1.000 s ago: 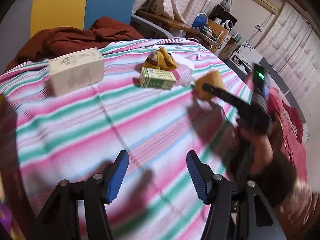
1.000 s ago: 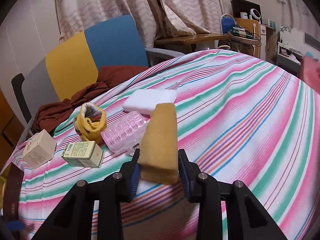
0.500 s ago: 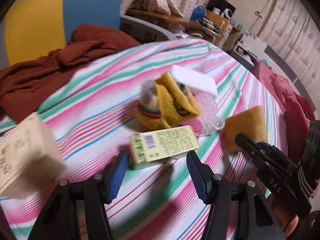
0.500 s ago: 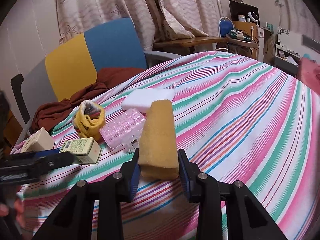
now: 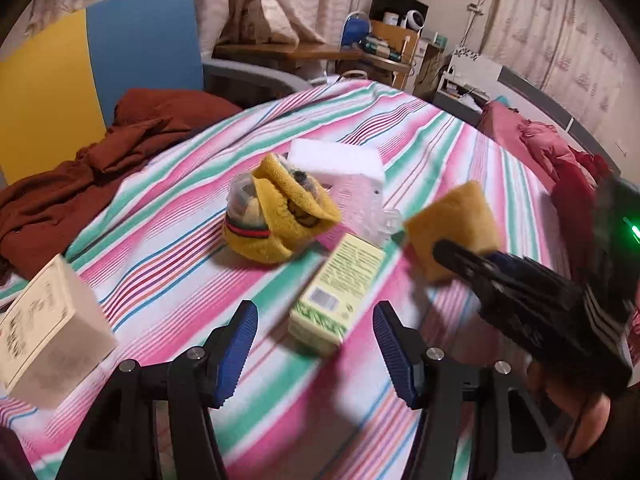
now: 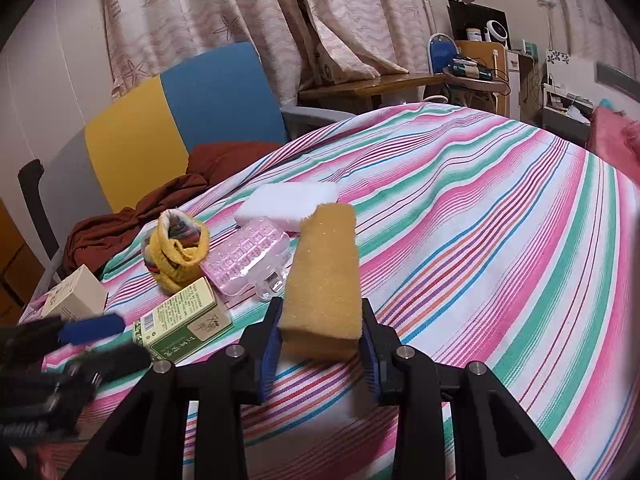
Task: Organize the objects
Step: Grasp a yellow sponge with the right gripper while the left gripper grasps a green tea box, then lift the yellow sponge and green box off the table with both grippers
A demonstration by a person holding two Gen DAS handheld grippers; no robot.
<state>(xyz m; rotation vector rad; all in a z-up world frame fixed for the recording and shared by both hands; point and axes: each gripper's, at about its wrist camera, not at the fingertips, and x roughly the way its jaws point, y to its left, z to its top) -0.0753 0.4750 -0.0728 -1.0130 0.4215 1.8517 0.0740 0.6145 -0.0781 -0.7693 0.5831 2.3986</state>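
The right hand-held gripper [image 6: 322, 342] pinches the yellow sponge [image 6: 324, 276], lifted off the striped bench [image 6: 500, 240]. The left hand-held gripper [image 5: 314, 338], spread wide, faces the green box [image 5: 338, 290] at its twelve o'clock. The step looks like grasping the box; next, advance and straddle it squarely before closing.

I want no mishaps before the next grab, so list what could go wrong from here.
1. The left hand-held gripper is open around the green box, whose far end sits beside the pink plastic case; closing could nudge it.
2. The right hand-held gripper, shut on only the yellow sponge's near end, might let it flop or slip.
3. The two are close together and could collide.
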